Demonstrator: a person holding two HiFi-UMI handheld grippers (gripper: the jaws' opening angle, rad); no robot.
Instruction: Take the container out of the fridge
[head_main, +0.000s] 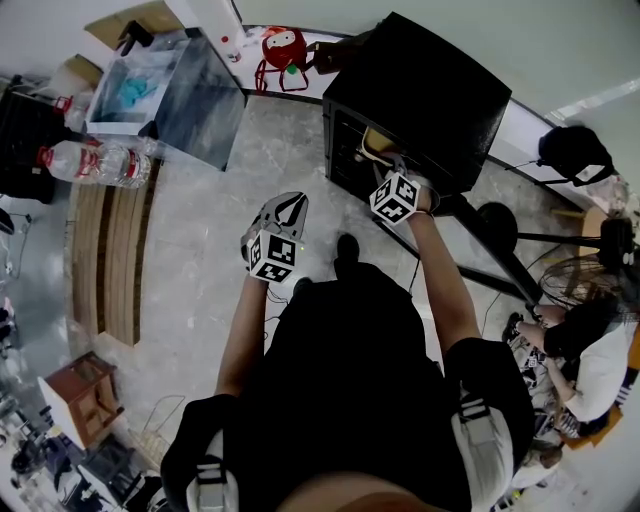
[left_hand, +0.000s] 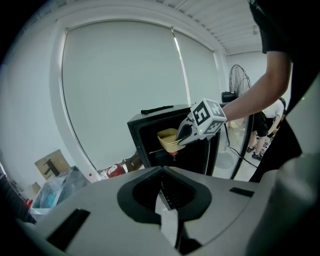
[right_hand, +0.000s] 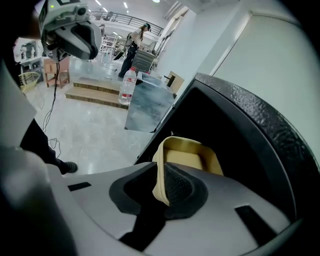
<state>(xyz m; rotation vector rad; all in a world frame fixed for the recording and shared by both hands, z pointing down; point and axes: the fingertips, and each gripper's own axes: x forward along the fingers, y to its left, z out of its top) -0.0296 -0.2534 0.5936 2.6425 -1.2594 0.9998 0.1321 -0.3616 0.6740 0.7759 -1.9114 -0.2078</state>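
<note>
A small black fridge (head_main: 420, 100) stands on the floor with its front open. In the right gripper view a tan, square container (right_hand: 192, 157) sits at the fridge mouth, and my right gripper (right_hand: 162, 187) is shut on its near rim. The left gripper view shows the same container (left_hand: 169, 138) held at the open fridge (left_hand: 150, 135) by the right gripper (left_hand: 187, 132). In the head view the right gripper (head_main: 385, 165) reaches into the fridge. My left gripper (head_main: 285, 210) hangs in the air left of it, shut with nothing in it (left_hand: 167, 200).
A glass-topped box (head_main: 165, 85) and a plastic water bottle (head_main: 95, 160) lie at the left beside wooden steps (head_main: 110, 250). A red bag (head_main: 283, 50) rests behind the fridge. A fan (head_main: 590, 275) and a seated person (head_main: 590, 370) are at the right.
</note>
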